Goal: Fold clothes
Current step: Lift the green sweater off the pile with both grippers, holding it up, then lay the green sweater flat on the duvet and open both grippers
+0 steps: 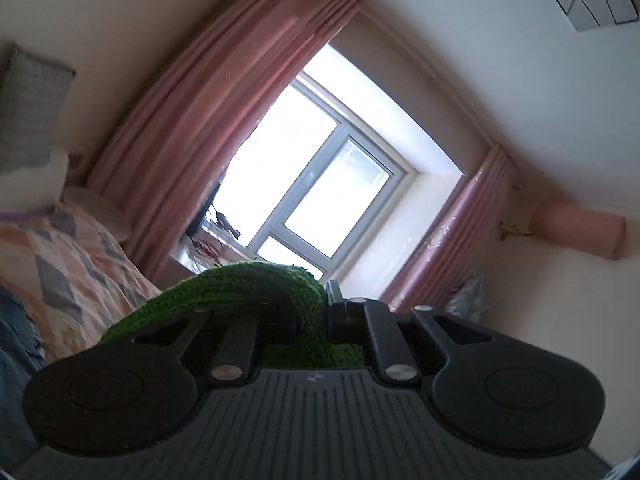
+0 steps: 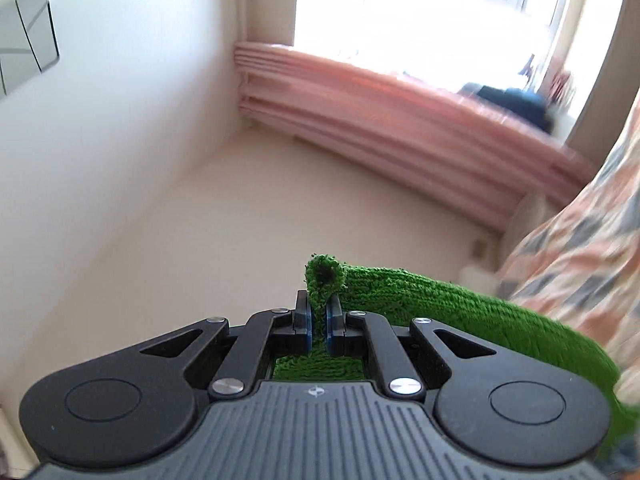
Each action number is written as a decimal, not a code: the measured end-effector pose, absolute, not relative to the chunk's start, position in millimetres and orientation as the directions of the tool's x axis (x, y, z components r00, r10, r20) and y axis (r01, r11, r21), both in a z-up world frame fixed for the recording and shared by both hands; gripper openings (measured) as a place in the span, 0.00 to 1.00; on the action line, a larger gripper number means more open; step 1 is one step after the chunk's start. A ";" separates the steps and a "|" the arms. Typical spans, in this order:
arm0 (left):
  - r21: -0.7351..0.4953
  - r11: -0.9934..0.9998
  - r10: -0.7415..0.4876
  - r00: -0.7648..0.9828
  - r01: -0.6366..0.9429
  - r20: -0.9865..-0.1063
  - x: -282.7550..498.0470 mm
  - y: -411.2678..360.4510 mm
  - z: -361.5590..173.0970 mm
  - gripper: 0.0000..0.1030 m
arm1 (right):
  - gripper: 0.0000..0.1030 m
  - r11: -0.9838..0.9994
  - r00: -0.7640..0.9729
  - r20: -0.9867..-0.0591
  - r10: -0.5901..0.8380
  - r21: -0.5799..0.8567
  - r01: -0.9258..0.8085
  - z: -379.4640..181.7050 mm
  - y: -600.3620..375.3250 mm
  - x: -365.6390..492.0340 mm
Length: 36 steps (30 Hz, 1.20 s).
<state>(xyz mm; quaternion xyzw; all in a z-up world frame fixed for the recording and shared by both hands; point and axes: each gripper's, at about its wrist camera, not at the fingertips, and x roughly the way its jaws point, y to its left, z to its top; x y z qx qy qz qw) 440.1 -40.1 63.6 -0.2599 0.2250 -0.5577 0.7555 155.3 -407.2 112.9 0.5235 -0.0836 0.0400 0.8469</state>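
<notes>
While both cameras are tilted up toward the wall and ceiling, a green knitted garment (image 2: 440, 312) is seen held by the right gripper (image 2: 319, 326), whose jaws are pressed together on a thin fold of the knit, a tuft of it standing up just beyond the blue-edged fingertips (image 2: 330, 320). From there the garment is draped away to the right, in front of a patterned bedspread (image 2: 580, 248). In the left wrist view the same green knit (image 1: 248, 292) is bunched over the left gripper (image 1: 316, 312); its left finger is covered by the cloth, so whether its jaws are closed cannot be told. A bright window (image 1: 320, 184) framed by pink curtains (image 1: 208, 120) is seen behind.
</notes>
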 end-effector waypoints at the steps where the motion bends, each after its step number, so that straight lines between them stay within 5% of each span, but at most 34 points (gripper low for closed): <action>1: -0.672 0.222 -0.968 0.240 0.706 -0.068 448.6 -53.0 49.0 0.09 | 0.07 0.456 0.989 0.135 -0.064 0.885 -0.091 115.9 -413.1 148.7; 7: -0.753 0.163 -0.985 0.062 0.638 -0.161 463.7 -145.5 -4.1 0.09 | 0.07 0.396 0.944 -0.039 -0.328 0.901 0.175 94.9 -460.4 99.6; 10: -0.783 0.134 -0.982 -0.023 0.608 -0.186 462.7 -185.5 -19.5 0.09 | 0.07 0.414 0.903 -0.029 -0.430 0.882 0.225 100.4 -462.6 52.2; 16: -0.772 0.032 -0.981 -0.129 0.635 -0.147 357.5 -164.2 38.7 0.09 | 0.07 0.467 0.869 0.034 -0.493 0.853 0.231 103.8 -428.7 -73.2; 19: -0.765 0.038 -0.970 -0.159 0.643 -0.182 300.2 -139.2 20.9 0.09 | 0.07 0.440 0.870 -0.015 -0.493 0.859 0.263 69.4 -402.0 -137.0; 24: -0.777 0.211 -0.913 -0.163 0.593 -0.373 209.2 -82.4 -71.1 0.12 | 0.07 0.265 0.869 -0.287 -0.403 0.872 0.411 -54.3 -356.4 -216.1; 29: -0.648 0.646 -0.667 -0.114 0.404 -0.736 132.2 3.5 -217.3 0.18 | 0.16 -0.023 0.647 -0.742 -0.175 0.660 0.751 -210.0 -315.8 -283.5; 32: -0.459 0.803 -0.464 -0.086 0.381 -0.882 97.7 46.7 -267.0 0.18 | 0.16 -0.075 0.565 -0.824 -0.040 0.567 0.821 -255.1 -287.6 -319.1; 36: -0.440 0.823 -0.445 -0.074 0.359 -0.892 74.6 63.2 -284.2 0.27 | 0.23 0.016 0.542 -0.841 0.011 0.542 0.840 -256.8 -285.4 -313.9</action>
